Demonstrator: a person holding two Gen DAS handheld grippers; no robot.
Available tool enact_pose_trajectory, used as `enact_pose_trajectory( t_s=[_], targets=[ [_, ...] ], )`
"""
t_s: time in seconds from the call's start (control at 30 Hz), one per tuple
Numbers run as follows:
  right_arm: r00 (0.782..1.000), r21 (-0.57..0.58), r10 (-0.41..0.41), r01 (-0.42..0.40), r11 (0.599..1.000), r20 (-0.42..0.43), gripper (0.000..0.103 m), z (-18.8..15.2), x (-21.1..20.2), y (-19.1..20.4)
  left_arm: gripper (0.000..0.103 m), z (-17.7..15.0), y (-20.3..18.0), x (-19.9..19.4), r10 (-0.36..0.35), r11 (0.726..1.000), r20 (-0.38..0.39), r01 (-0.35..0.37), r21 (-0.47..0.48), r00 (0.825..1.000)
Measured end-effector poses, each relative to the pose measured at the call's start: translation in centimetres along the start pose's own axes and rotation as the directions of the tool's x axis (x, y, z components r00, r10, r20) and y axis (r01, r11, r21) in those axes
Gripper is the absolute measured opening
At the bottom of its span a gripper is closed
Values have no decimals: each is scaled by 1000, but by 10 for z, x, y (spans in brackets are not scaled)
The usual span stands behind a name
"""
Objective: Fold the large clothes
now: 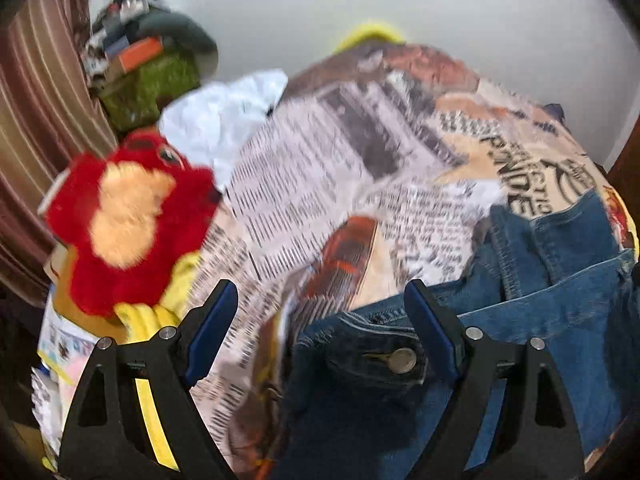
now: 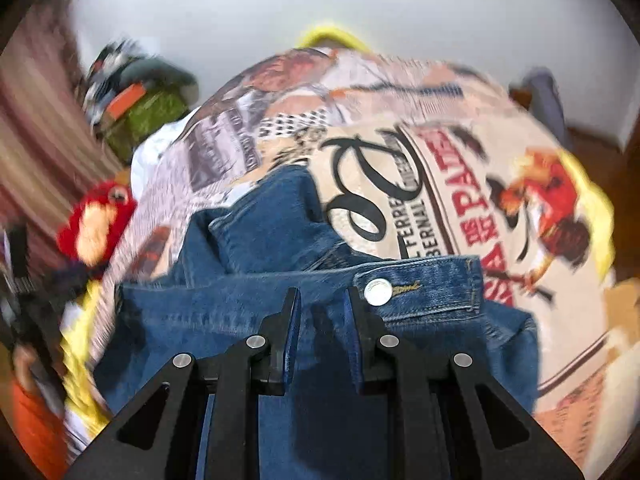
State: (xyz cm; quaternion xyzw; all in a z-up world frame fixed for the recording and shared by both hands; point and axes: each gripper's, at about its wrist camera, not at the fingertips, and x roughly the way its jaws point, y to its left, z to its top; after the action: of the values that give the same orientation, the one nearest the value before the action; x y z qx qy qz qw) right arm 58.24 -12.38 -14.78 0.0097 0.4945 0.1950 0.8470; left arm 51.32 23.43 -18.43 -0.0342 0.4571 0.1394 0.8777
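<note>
Blue jeans (image 1: 540,300) lie bunched on a bed with a newspaper-print cover (image 1: 320,168). In the left wrist view my left gripper (image 1: 320,304) is open, its jaws wide apart over the jeans' waistband and metal button (image 1: 403,360). In the right wrist view the jeans (image 2: 240,312) fill the near centre. My right gripper (image 2: 320,300) has its jaws narrowly apart around a fold of the waistband, just left of the button (image 2: 378,292). The view is blurred, so whether the pads pinch the denim is unclear.
A red plush toy (image 1: 128,220) sits at the bed's left edge, also in the right wrist view (image 2: 96,224). A white cloth (image 1: 224,120) lies behind it. A cluttered green stand (image 1: 148,80) and striped curtain (image 1: 36,100) are at far left. A white wall (image 1: 400,8) is behind.
</note>
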Motion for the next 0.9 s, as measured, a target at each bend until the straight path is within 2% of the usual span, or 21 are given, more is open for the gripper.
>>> enact_pose_trajectory(
  t_s=[0.07,0.13,0.27,0.4,0.6,0.7,0.8,0.9],
  targets=[
    [999,-96,-14,17,995,32,17,-11,-16,19,85,1,1,-17,-18,1000,27,17,17,999],
    [999,-177,-3,11,984,45,17,-23,-28,40,85,-8,-5,-34,-66,997,33,64,53,997],
    [999,-252,39,-36,967,8,17,-46,-35,76,85,-40,-20,-53,-100,983,25,95,158,995],
    [998,-311,49,-57,949,-35,17,-71,-30,104,86,-76,-37,-62,-127,966,1,124,225,992],
    [993,-368,7,-50,928,-116,17,-102,-3,127,86,-117,-57,-50,-154,953,-65,166,255,986],
    [988,-406,-62,-1,914,-142,17,-112,15,127,86,-129,-60,-28,-173,956,-131,199,217,976],
    [987,-446,-86,17,895,-135,17,-117,27,121,86,-138,-59,-8,-155,964,-174,188,190,972],
    [989,-502,-84,13,865,-119,18,-122,25,117,95,-147,-54,3,-139,971,-163,167,171,977]
  ],
)
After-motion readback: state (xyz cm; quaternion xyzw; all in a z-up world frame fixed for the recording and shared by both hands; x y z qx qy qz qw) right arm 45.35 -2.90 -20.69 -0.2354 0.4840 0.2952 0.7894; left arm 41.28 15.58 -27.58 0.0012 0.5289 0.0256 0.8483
